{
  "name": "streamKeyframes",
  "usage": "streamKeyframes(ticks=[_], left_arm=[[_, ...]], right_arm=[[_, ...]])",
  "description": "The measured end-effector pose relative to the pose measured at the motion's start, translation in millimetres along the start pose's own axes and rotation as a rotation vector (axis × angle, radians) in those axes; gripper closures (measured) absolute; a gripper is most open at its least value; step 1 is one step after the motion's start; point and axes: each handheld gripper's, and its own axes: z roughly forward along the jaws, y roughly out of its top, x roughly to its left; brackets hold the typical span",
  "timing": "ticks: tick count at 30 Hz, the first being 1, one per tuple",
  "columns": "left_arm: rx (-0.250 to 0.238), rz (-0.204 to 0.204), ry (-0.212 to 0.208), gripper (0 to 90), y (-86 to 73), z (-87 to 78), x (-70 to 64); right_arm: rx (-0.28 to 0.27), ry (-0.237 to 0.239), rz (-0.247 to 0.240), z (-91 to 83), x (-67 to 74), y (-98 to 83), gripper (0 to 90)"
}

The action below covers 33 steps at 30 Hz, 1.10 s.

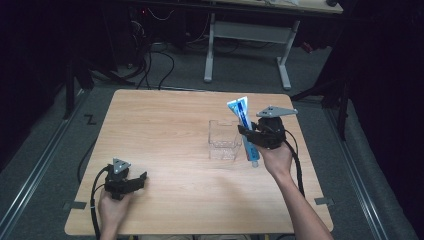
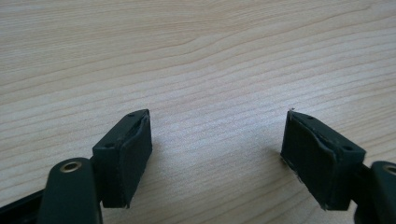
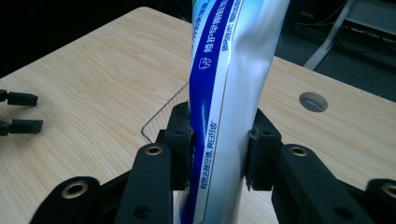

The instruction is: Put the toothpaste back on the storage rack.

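- While the right gripper (image 1: pixel 248 134) is clamping a toothpaste tube (image 1: pixel 245 120) between its two black pads, the tube is standing tilted above the right half of the table (image 1: pixel 165 135), its flat crimped end pointing up and away and its cap end hanging down by the person's right hand (image 1: pixel 276 159).
- Seen in the right gripper view, the tube (image 3: pixel 233 93) is looking glossy and soft — white with a deep blue band and small printed characters — and it is dimpling slightly where the pads (image 3: pixel 180 140) are pressing in from both sides.
- Just beside the tube, a clear plastic box (image 1: pixel 224 140) is sitting on the table; its walls are see-through and hard to trace, and in the right gripper view a thin curved edge (image 3: pixel 161 116) is peeking out behind the jaws.
- Near the front left corner, the left gripper (image 1: pixel 142 180) is resting low over the table, its jaws standing wide apart with nothing between them.
- In the left gripper view, the blocky rubber pads (image 2: pixel 126 156) are showing worn, slightly bulging faces over pale wood grain (image 2: pixel 210 70) — smooth and streaked.
- A round hole (image 3: pixel 313 101) is showing in the tabletop beyond the tube.
- The tube's cap is hard to make out, and its top is cut off in the right gripper view.
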Motion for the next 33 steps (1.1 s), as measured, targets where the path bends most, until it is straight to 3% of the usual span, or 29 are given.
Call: streamKeyframes(ticks=[11,21,29,33], left_arm=[[0.000,0.003,0.000,24.6,0.0,0.1,-0.2],[0.000,0.003,0.000,24.9,0.1,0.2,-0.2],[0.002,0.009,0.005,25.0,0.2,0.4,-0.7],[-0.001,0.005,0.004,25.1,0.1,0.5,-0.7]], right_arm=[[-0.018,0.015,0.009,17.4,-3.4,13.1,67.5],[-0.038,-0.001,-0.004,31.1,-1.8,29.6,67.5],[-0.071,-0.007,0.010,41.3,-2.5,38.0,67.4],[-0.083,-0.007,0.043,49.0,-7.0,39.2,67.3]])
